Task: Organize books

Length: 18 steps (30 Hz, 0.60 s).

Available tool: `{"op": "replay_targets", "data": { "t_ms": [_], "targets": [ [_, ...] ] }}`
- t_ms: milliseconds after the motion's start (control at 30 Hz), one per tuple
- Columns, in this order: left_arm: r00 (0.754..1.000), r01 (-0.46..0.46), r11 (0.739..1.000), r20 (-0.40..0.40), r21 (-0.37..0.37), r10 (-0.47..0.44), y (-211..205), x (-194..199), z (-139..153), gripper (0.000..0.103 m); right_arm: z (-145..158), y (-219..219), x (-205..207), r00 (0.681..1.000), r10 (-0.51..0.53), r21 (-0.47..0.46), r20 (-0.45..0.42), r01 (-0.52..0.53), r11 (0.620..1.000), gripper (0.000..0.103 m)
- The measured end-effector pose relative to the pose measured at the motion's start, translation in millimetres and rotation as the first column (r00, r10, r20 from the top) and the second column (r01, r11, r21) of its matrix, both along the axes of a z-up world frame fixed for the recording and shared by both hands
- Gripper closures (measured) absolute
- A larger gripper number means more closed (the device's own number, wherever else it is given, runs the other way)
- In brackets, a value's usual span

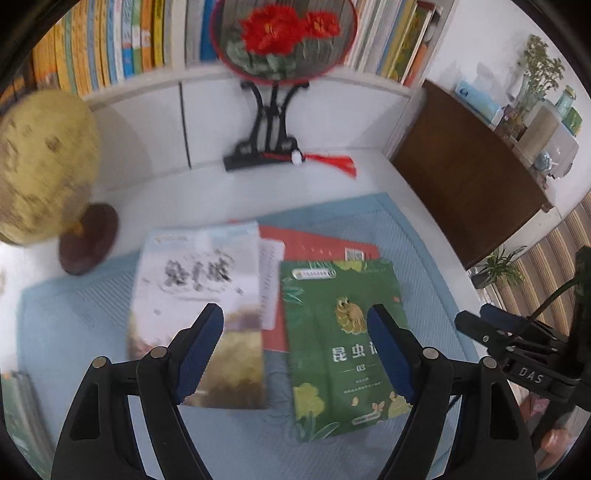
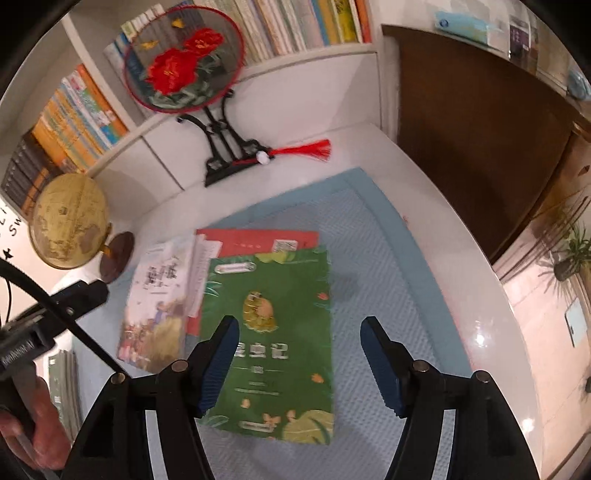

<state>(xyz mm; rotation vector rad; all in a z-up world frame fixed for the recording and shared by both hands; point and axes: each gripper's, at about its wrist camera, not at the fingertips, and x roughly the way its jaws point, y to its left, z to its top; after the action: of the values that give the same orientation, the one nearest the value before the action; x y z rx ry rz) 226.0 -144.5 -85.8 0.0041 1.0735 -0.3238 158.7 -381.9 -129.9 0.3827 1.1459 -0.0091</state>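
Three books lie overlapping on a light blue mat (image 1: 74, 332) (image 2: 369, 240). A green book (image 1: 332, 350) (image 2: 280, 332) with an insect on its cover is on top at the right. A white book (image 1: 199, 288) (image 2: 159, 295) with ink lettering lies to its left. A red book (image 1: 317, 245) (image 2: 258, 238) sticks out from under both at the far side. My left gripper (image 1: 295, 325) hangs open above the gap between the white and green books, holding nothing. My right gripper (image 2: 299, 332) is open over the green book's right half, also empty.
A bookshelf (image 1: 110, 48) (image 2: 288, 29) packed with upright books runs along the back. A round fan with red flowers on a black stand (image 1: 273, 110) (image 2: 218, 140) and a globe (image 1: 40, 166) (image 2: 70, 221) stand on the white desk. A dark wooden cabinet (image 1: 461, 177) (image 2: 480, 129) borders the right.
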Motion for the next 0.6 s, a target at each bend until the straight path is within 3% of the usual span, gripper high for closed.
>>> {"op": "replay_targets", "data": {
  "t_ms": [133,367,500,600],
  "targets": [
    [0.998,-0.020,1.000,-0.063,-0.004,0.020,-7,4,-31,0.024,-19,-7,1,1.000,0.005,0.014,-0.030,-0.005,1.000,0.037],
    [0.992,-0.044,0.999,-0.122,0.006,0.044,-8,3,-65,0.024,-31,3,10,0.996,0.083,-0.087,-0.016,-0.084,0.993,0.037],
    [0.985,-0.032,0.999,-0.168,-0.002,0.031,-7,-4,-84,0.026,-53,5,12,0.993,0.106,-0.060,-0.043,-0.109,0.992,0.037],
    [0.974,-0.023,0.999,-0.227,-0.047,0.012,-6,-11,-99,0.038,-73,9,12,0.988,0.136,-0.037,-0.073,-0.139,0.990,0.043]
  ]
}}
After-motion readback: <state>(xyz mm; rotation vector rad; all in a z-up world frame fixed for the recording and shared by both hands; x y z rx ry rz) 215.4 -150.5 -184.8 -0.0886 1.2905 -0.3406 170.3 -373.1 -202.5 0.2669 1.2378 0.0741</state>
